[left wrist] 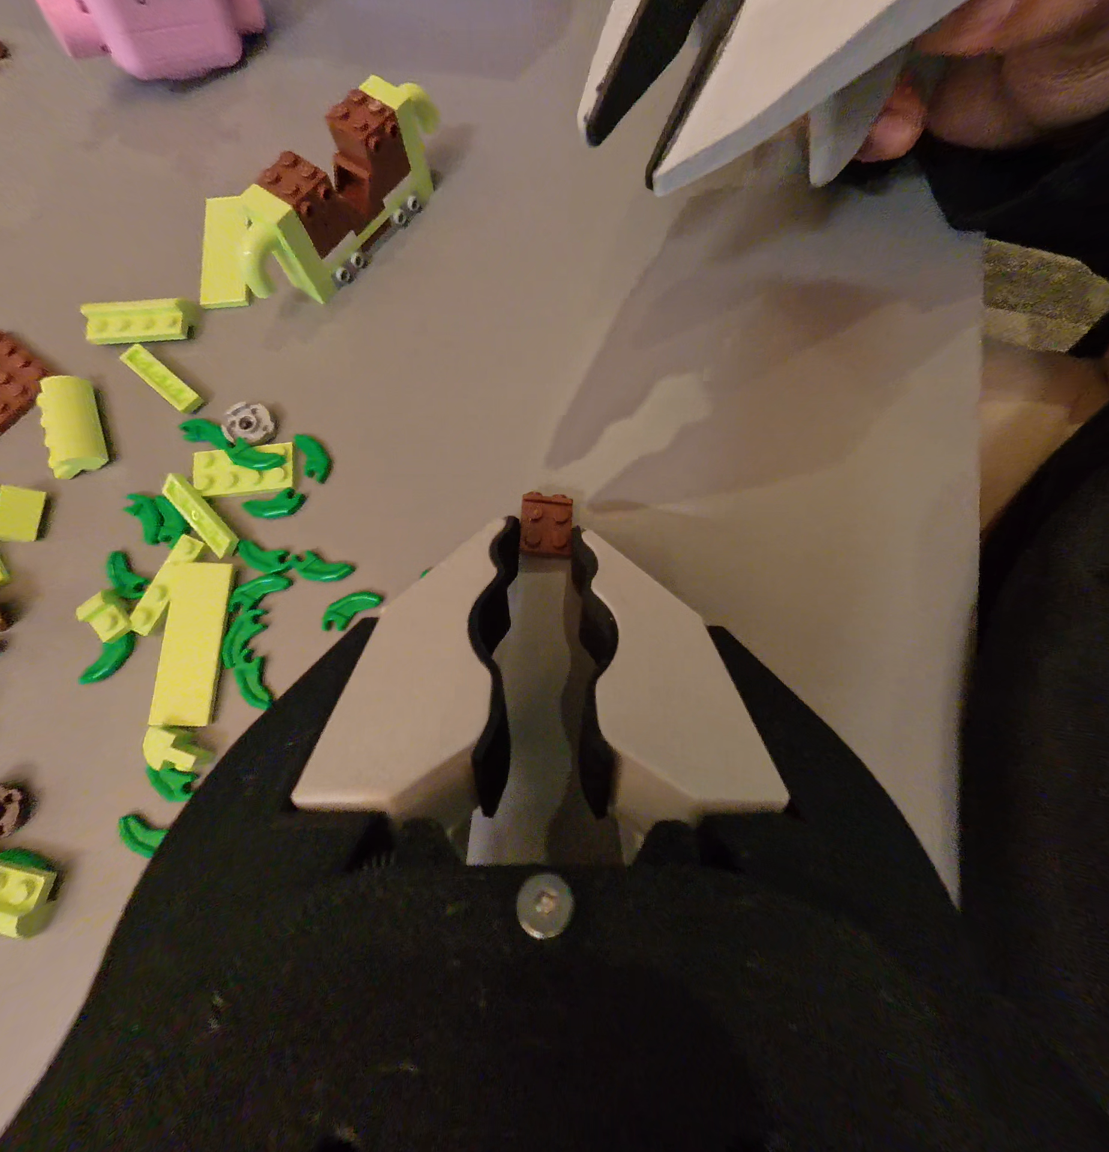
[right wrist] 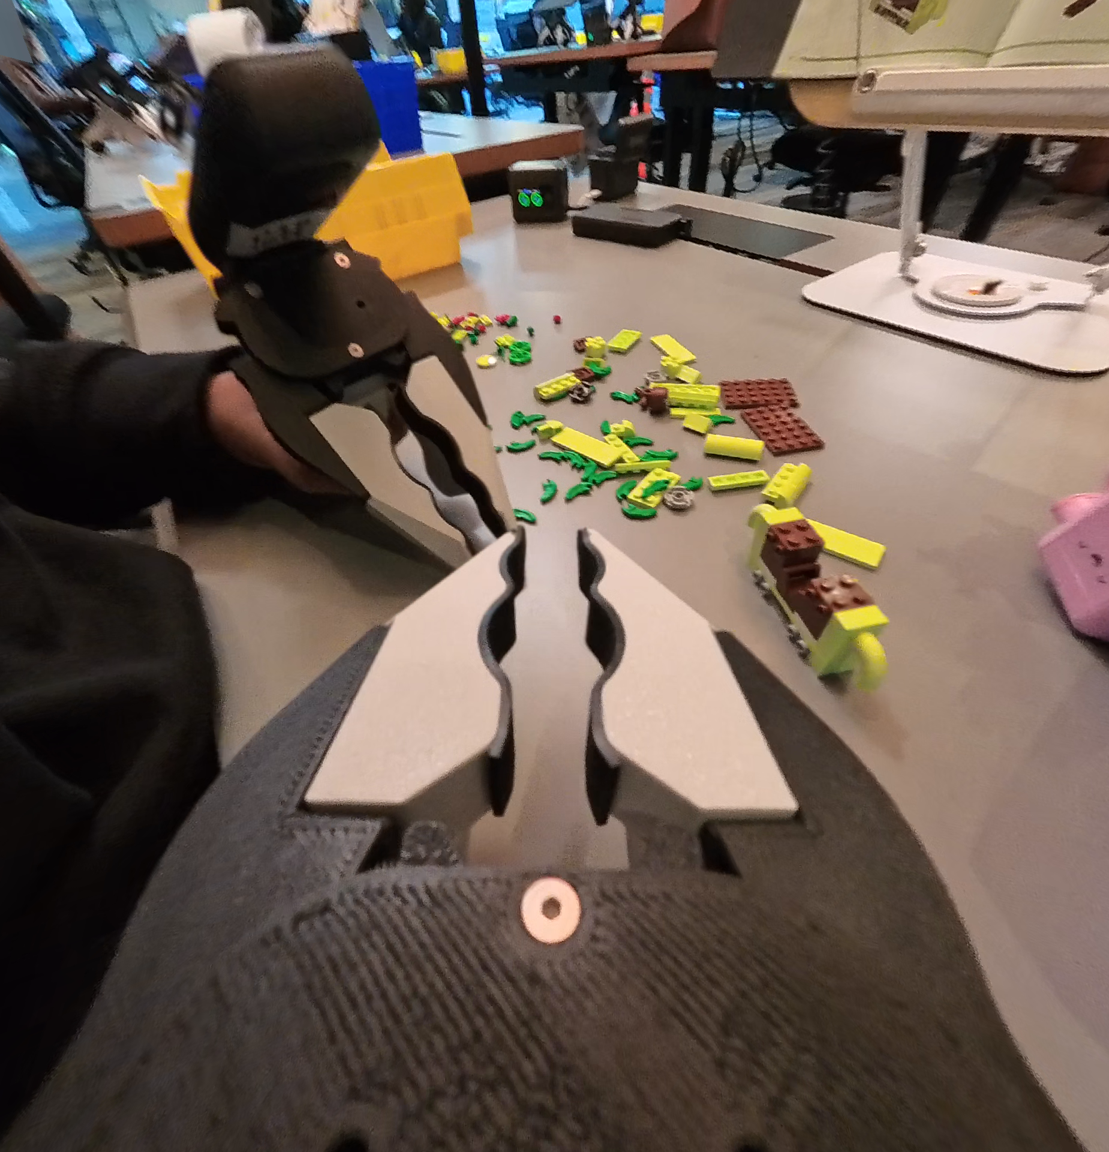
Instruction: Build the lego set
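At nine o'clock in the left wrist view, loose lime-green pieces [left wrist: 190, 642] and small dark-green leaf pieces [left wrist: 252, 598] lie scattered on the grey table [left wrist: 477, 349], with a brown studded plate [left wrist: 3, 380] at the frame's edge and a grey round piece [left wrist: 248, 422] among them. Toward eleven o'clock stands the partly built model [left wrist: 333, 193], brown bricks framed in lime-green, and past it, at the top edge, a pink block [left wrist: 153, 31]. In the centre, the left gripper [left wrist: 545, 530] pinches a small brown brick [left wrist: 545, 522] between its very tips, the jaws drawn in to just the brick's width. At one o'clock the right gripper [left wrist: 626, 149] hangs above the table with a narrow gap between its fingers and nothing in them.

In the right wrist view, a dark sleeve [right wrist: 72, 436] fills nine o'clock, and the left gripper [right wrist: 489, 530] reaches in from ten o'clock, its tips just beside the right gripper [right wrist: 550, 536], whose jaws stand slightly apart and empty. At one o'clock lie the scattered pieces [right wrist: 601, 449] and brown plates [right wrist: 782, 430]; at three o'clock the model [right wrist: 813, 592] lies on the table, with the pink block [right wrist: 1087, 561] at the right edge and a white stand [right wrist: 975, 324] at two o'clock.
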Demonstrator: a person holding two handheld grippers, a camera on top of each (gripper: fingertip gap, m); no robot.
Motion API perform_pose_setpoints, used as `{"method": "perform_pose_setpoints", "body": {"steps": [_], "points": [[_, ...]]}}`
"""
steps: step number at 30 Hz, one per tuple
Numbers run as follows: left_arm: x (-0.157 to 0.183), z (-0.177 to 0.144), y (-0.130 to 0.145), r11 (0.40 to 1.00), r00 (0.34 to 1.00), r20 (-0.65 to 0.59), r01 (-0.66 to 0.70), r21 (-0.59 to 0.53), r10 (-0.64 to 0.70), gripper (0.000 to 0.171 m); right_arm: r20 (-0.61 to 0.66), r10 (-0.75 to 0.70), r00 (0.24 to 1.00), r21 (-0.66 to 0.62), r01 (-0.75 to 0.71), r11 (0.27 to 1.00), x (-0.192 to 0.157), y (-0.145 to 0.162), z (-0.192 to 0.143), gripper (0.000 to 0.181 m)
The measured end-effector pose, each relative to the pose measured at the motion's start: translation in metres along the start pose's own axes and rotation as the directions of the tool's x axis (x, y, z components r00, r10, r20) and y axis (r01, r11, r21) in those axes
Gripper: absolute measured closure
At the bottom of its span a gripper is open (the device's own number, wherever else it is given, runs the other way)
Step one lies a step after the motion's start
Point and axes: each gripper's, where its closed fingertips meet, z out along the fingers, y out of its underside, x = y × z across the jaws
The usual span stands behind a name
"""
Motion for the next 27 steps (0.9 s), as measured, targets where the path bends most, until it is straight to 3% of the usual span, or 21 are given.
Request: {"method": "perform_pose_setpoints", "body": {"steps": [3,4,11,27], "points": [[0.0,0.001,0.001,0.999,0.998,-0.042,0.041,-0.006,-0.041,0.158,-0.068,-0.024,0.997,-0.061,0.02,0.998,0.009,0.008,0.006,0.143],[0.001,0.001,0.001,0.998,0.996,-0.06,0.059,-0.009,-0.06,0.158,-0.07,-0.025,0.997,-0.086,0.018,0.996,0.009,0.011,0.009,0.142],[0.001,0.001,0.001,0.995,0.99,-0.1,0.102,-0.013,-0.102,0.158,-0.067,-0.055,0.996,-0.164,0.043,0.986,0.008,0.021,0.017,0.144],[0.001,0.001,0.001,0.992,0.984,-0.124,0.129,-0.015,-0.13,0.158,-0.02,-0.052,0.998,-0.174,0.048,0.984,0.003,0.023,0.019,0.153]]}}
